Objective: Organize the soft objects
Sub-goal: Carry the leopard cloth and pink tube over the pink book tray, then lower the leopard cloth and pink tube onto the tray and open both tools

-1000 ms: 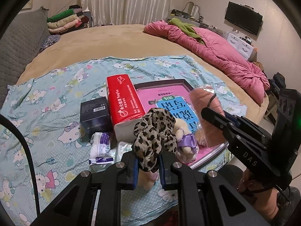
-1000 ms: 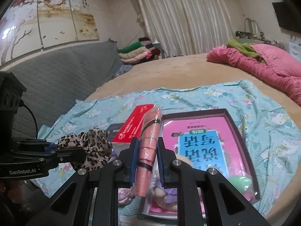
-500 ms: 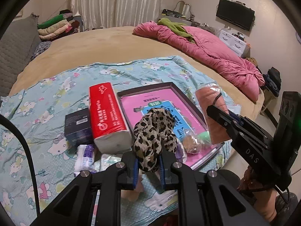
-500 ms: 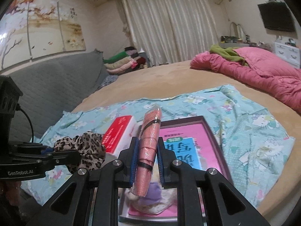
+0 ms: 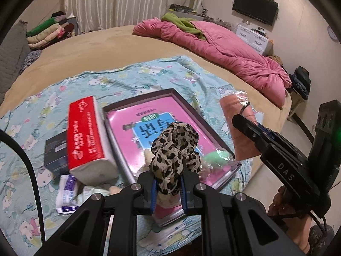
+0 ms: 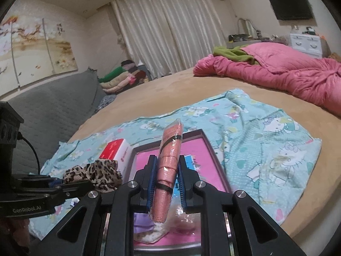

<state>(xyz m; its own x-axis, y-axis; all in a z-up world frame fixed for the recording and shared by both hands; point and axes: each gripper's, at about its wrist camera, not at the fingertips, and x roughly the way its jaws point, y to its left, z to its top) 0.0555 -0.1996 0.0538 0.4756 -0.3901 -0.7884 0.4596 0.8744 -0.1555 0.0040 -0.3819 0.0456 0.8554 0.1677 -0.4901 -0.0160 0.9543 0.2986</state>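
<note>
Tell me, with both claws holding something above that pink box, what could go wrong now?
The leopard scrunchie bulges loosely out of the left gripper, so it might slip or snag. The wrapped pink cloth roll in the right gripper has slick plastic and could slide out. The tray already holds small toys, so dropped items may bounce off them.

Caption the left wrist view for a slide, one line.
Left gripper clamps a leopard-print scrunchie above the pink-lined tray; right gripper holds a wrapped pink cloth alongside.
</note>
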